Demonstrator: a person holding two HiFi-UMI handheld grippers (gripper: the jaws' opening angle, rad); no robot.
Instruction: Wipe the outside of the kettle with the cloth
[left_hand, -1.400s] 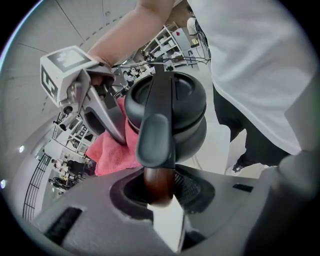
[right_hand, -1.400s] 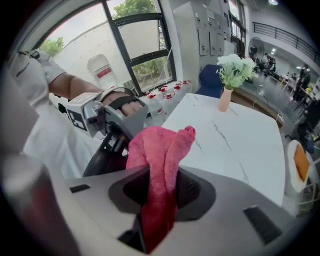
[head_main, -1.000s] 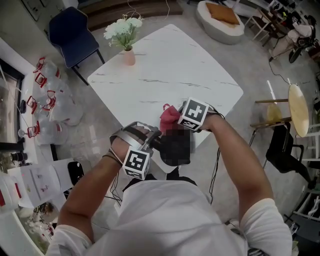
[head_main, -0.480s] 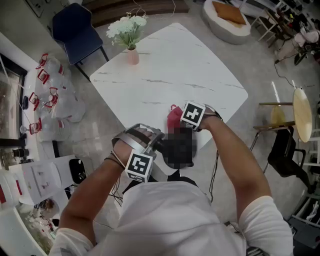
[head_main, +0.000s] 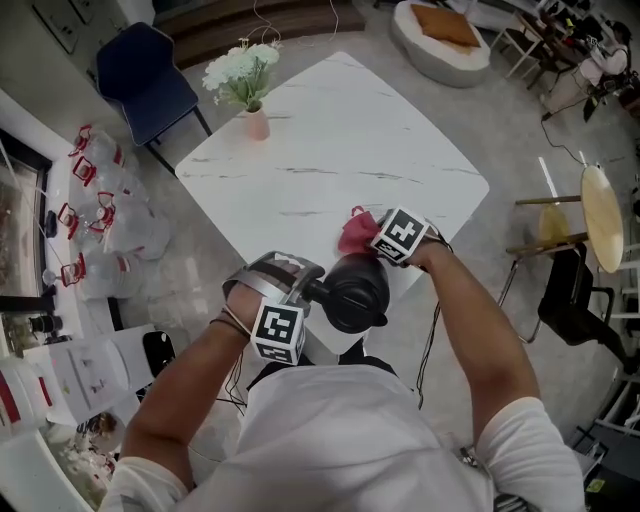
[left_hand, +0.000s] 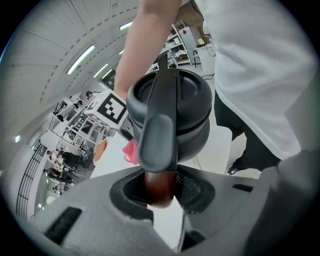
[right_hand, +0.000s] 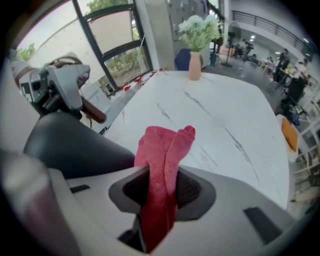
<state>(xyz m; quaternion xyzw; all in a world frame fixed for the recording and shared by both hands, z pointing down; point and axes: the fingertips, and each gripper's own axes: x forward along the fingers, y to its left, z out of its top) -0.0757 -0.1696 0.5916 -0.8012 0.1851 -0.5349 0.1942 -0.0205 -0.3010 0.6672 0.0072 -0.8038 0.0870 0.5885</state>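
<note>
A dark kettle (head_main: 354, 292) sits at the near edge of the white marble table (head_main: 330, 150). My left gripper (left_hand: 161, 190) is shut on its brown wooden handle (left_hand: 159, 186), with the kettle's lid and body (left_hand: 172, 117) filling the left gripper view. My right gripper (right_hand: 162, 197) is shut on a red cloth (right_hand: 164, 165), which bunches up out of the jaws. In the head view the cloth (head_main: 357, 230) lies against the kettle's far right side, beside the right gripper (head_main: 385, 245). The kettle's dark wall (right_hand: 65, 145) is close at the left of the right gripper view.
A pink vase of white flowers (head_main: 248, 85) stands at the table's far left corner. A dark blue chair (head_main: 148, 70) is behind it. Wooden stools (head_main: 580, 220) stand on the floor at the right. Bags and clutter (head_main: 90, 200) line the left.
My right gripper has moved down and to the right with the cloth, round the kettle's far side. The left gripper and kettle have stayed put.
</note>
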